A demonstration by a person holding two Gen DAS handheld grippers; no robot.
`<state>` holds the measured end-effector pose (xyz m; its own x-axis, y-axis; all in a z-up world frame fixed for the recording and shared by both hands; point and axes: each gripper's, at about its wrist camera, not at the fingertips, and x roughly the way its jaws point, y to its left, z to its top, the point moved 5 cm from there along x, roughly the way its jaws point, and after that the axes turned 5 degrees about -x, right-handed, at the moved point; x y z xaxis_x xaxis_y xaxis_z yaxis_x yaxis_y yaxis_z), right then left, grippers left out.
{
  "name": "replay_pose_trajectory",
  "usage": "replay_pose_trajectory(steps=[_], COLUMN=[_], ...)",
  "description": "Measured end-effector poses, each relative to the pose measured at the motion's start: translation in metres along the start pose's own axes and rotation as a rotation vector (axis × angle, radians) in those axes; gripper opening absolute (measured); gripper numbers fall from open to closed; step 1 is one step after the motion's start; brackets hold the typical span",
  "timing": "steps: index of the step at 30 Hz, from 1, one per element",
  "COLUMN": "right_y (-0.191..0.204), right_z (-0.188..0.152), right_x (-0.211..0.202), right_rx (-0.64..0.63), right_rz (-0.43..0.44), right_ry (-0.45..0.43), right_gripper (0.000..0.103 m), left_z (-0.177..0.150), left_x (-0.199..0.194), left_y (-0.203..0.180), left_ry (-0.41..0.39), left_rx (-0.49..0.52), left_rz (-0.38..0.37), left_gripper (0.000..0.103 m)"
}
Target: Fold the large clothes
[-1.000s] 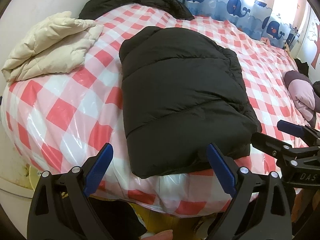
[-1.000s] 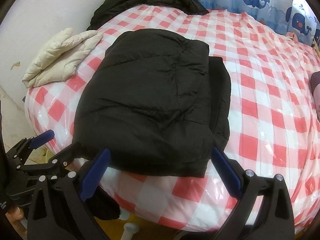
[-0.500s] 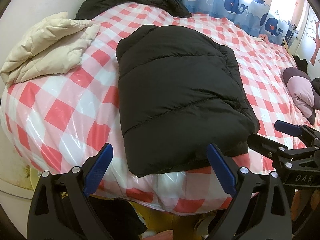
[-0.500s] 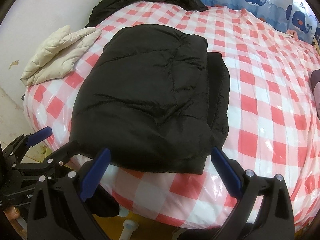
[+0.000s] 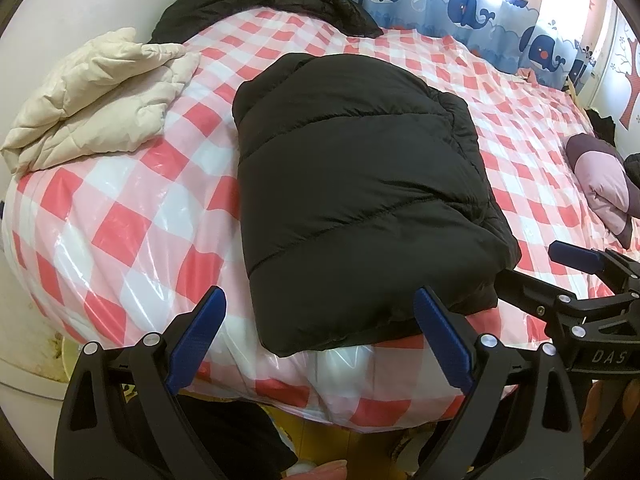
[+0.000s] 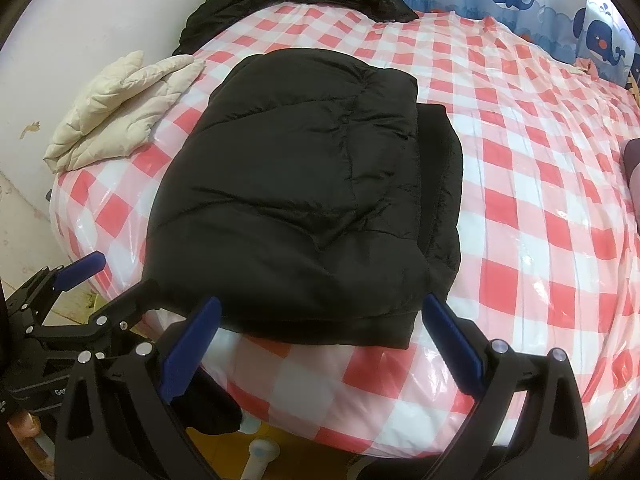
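Note:
A black puffer jacket lies folded into a thick rectangle on the bed, its hem at the near edge. My left gripper hovers open just short of that hem, blue-padded fingers spread wide with nothing between them. The right gripper is open too, above the hem's near right part. Each gripper shows in the other's view: the right gripper is by the jacket's near right corner, the left gripper by its near left corner. In the right wrist view the jacket has a lower layer jutting out on its right.
The bed has a glossy red-and-white checked plastic cover. A folded cream quilted garment lies at the far left corner. Another black garment is bunched at the far edge. A purple and pink garment lies right. A whale-print curtain hangs behind.
Both views have drifted only slightly. The jacket lies as before, and both grippers have stayed open near its hem.

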<state>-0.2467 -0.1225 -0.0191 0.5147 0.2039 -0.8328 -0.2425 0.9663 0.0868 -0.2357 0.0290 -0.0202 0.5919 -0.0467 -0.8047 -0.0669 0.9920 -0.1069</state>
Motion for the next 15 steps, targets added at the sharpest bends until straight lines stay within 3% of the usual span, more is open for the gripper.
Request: replay_pose_trajectory(steps=[8, 15], right_y=[0.0011, 0.0008], right_z=[0.0002, -0.0024], right_x=[0.0014, 0.0034], right_rx=[0.000, 0.019], right_rz=[0.003, 0.015], right_ry=[0.001, 0.001], right_gripper=[0.096, 0.096], left_z=[0.0053, 0.0051], left_x=[0.0016, 0.0005], left_y=[0.0016, 0.0019], left_ry=[-0.009, -0.056], left_rx=[0.015, 0.018], left_rz=[0.021, -0.046], left_gripper=[0.093, 0.095])
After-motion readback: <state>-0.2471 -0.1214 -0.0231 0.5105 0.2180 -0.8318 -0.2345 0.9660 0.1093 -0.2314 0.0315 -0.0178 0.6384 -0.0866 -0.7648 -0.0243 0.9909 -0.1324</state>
